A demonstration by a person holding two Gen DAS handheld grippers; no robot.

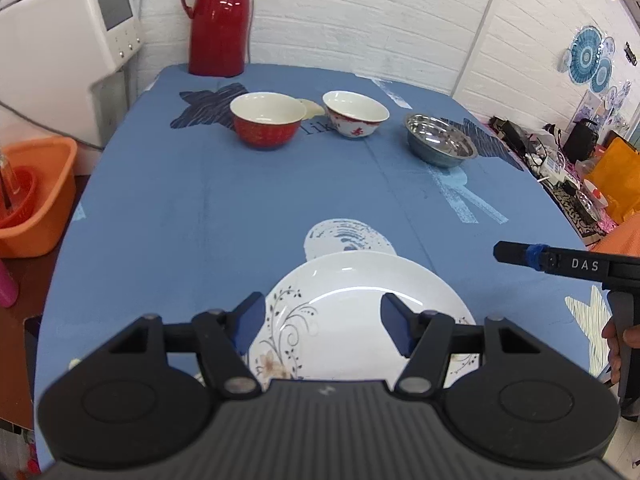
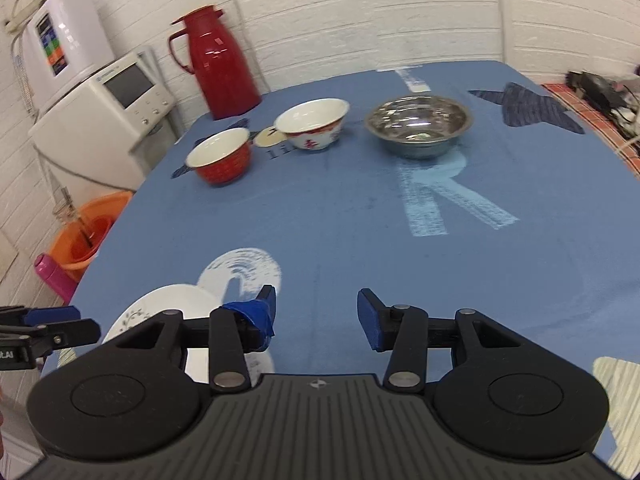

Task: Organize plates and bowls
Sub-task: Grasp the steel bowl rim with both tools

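Note:
A white plate with a floral print lies at the near edge of the blue table, and its left part shows again as the plate in the right wrist view. My left gripper hovers open just above it, holding nothing. My right gripper is open and empty over bare cloth right of the plate; it appears as the right gripper at the right edge of the left wrist view. Across the table stand a red bowl, a white bowl with red marks and a steel bowl.
A red thermos jug stands at the back edge of the table. Left of the table are a white appliance, an orange tub and a pink bottle. Clutter fills the floor at right.

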